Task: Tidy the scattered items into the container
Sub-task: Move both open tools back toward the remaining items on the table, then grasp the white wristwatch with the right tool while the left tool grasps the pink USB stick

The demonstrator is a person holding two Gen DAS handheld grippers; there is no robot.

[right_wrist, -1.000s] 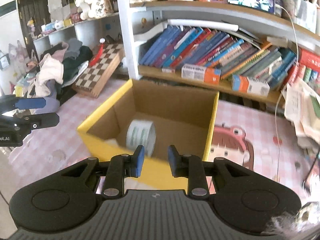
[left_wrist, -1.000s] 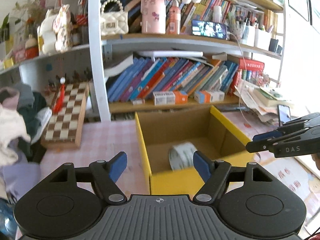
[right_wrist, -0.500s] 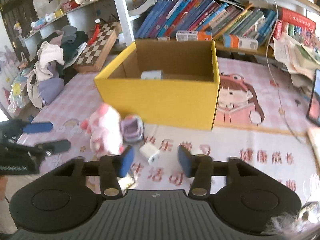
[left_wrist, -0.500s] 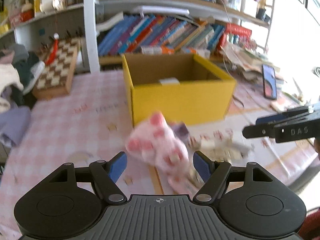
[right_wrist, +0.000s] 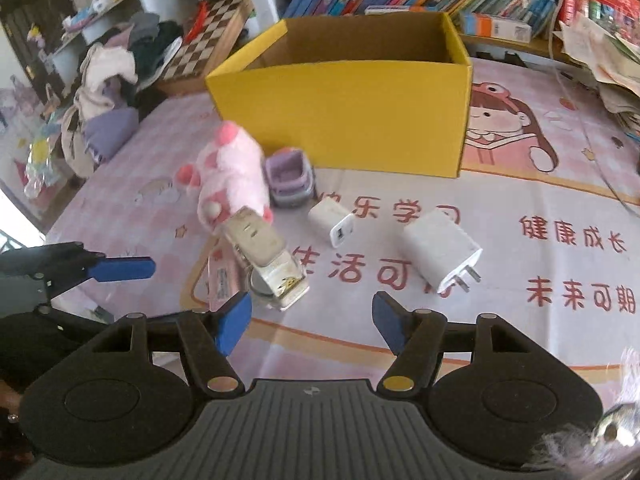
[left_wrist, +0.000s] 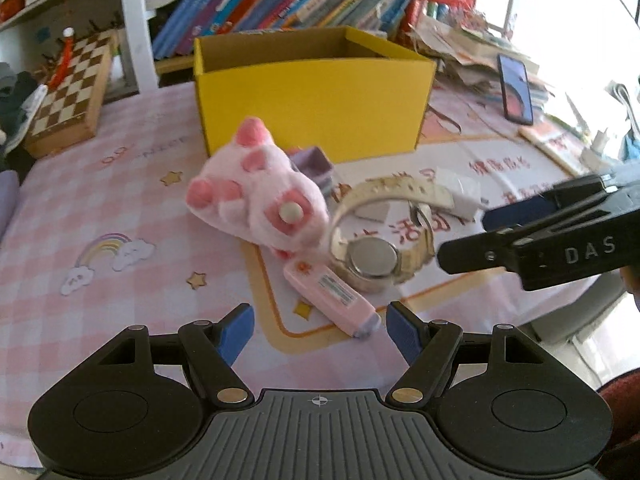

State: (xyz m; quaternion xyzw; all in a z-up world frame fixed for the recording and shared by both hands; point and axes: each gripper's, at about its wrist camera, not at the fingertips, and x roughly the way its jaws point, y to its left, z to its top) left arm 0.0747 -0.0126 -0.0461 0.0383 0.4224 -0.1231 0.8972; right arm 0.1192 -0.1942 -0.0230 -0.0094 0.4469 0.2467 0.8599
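A yellow cardboard box point(left_wrist: 312, 92) point(right_wrist: 344, 120) stands open on the pink mat. In front of it lie a pink plush toy point(left_wrist: 256, 196) point(right_wrist: 232, 176), a small purple case point(left_wrist: 314, 164) point(right_wrist: 288, 176), a cream wristwatch point(left_wrist: 380, 240) point(right_wrist: 268, 260), a pink flat stick point(left_wrist: 332, 294) point(right_wrist: 220, 276), and two white chargers point(right_wrist: 334, 222) point(right_wrist: 442, 256). My left gripper point(left_wrist: 320, 330) is open and empty, just before the pink stick. My right gripper point(right_wrist: 312, 322) is open and empty, close to the watch; it also shows in the left wrist view point(left_wrist: 552, 236).
A chessboard point(left_wrist: 68, 92) leans at the back left. A bookshelf point(left_wrist: 304, 4) runs behind the box. A paper pile and a phone point(left_wrist: 516, 88) sit at the right. Clothes point(right_wrist: 112, 80) are heaped at the left. The table's front edge is near both grippers.
Both grippers pulled back from above the box and dropped low over the items in front of it. The right gripper opened from nearly shut to wide.
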